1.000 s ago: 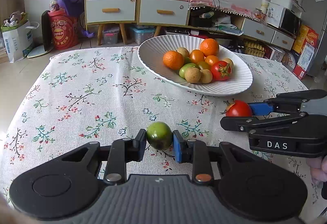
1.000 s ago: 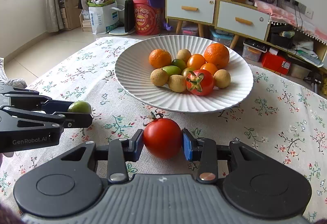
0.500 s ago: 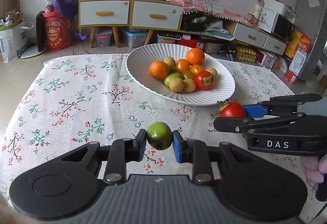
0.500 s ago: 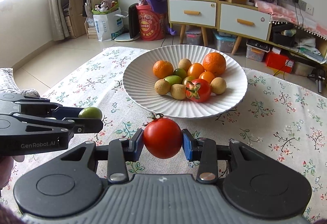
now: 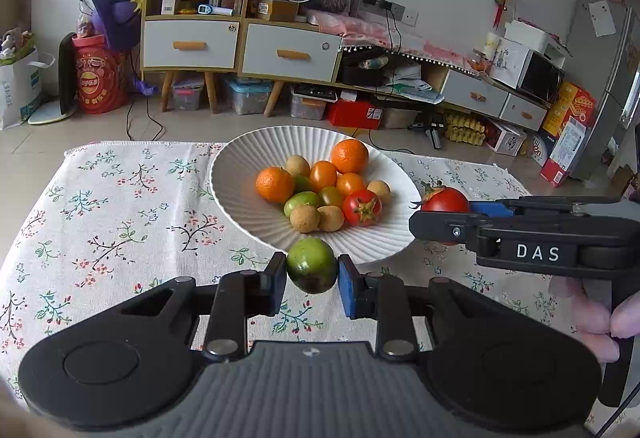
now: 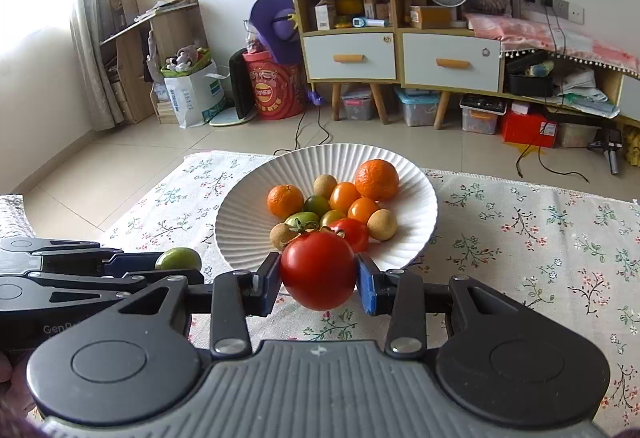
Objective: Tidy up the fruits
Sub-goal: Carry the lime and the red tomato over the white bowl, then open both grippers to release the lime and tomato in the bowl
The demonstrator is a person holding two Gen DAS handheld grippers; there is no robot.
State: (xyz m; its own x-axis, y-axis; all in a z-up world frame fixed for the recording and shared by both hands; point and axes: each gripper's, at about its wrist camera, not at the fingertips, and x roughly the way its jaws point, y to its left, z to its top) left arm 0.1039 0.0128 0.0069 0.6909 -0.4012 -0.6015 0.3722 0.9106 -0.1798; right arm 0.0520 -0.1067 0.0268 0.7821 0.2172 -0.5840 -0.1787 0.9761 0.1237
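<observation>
My left gripper (image 5: 312,284) is shut on a small green tomato (image 5: 311,264), held above the floral tablecloth just short of the near rim of the white ribbed bowl (image 5: 236,190). My right gripper (image 6: 319,286) is shut on a red tomato (image 6: 318,270) with its green stem on top, also lifted in front of the bowl (image 6: 424,198). Each gripper shows in the other's view: the right one (image 5: 440,214) with its red tomato (image 5: 446,199) at the bowl's right rim, the left one (image 6: 172,266) with the green tomato (image 6: 178,258) at the left. Oranges, small tomatoes and brownish round fruits fill the bowl.
The floral tablecloth (image 5: 120,222) covers the table, whose far edge lies just behind the bowl. A hand (image 5: 604,322) grips the right tool's handle. Beyond the table are tiled floor, drawer cabinets (image 6: 400,58) and cluttered shelves.
Both grippers have risen with their fruit and tipped up, so the bowl now sits lower and smaller in both views and more of the room shows.
</observation>
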